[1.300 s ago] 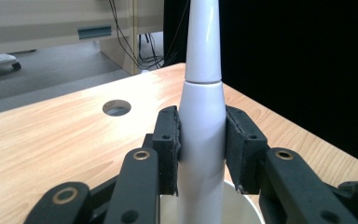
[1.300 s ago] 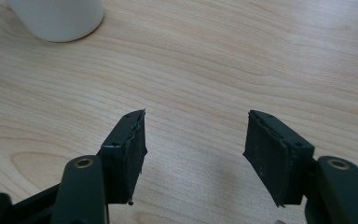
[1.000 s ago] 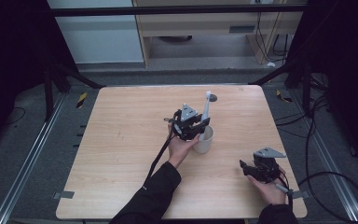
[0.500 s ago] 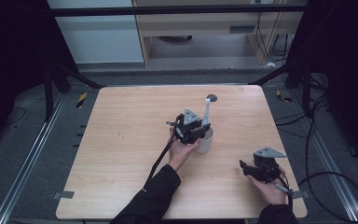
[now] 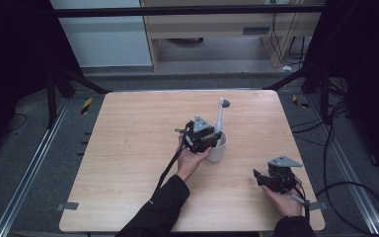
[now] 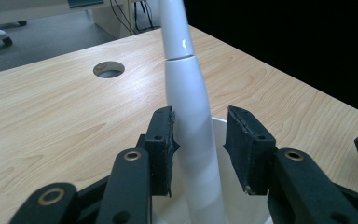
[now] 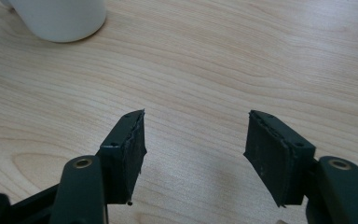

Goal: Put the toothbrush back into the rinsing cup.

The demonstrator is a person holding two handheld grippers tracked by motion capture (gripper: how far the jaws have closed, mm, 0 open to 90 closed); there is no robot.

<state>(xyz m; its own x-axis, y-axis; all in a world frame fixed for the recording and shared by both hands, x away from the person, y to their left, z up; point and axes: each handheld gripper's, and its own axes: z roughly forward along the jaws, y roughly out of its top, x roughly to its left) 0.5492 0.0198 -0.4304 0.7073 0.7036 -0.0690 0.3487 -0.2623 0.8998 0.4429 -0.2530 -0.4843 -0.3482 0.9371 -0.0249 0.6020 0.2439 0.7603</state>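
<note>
Jaws opening, toothbrush [image 6: 192, 126] between, in cup [image 6: 228, 140]

From above my table [image 5: 128, 163] is evenly but dimly lit with dark surroundings, while both gripper views are brighter, with glare on the white toothbrush [image 6: 186, 107] and softly blurred backgrounds.

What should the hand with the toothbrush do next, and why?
Probably lift the left tool straight up and away. Its jaws have just been opening, with a gap beside the white toothbrush, which already stands in the cup. The job looks done, so backing off gently should keep it from tipping.
</note>
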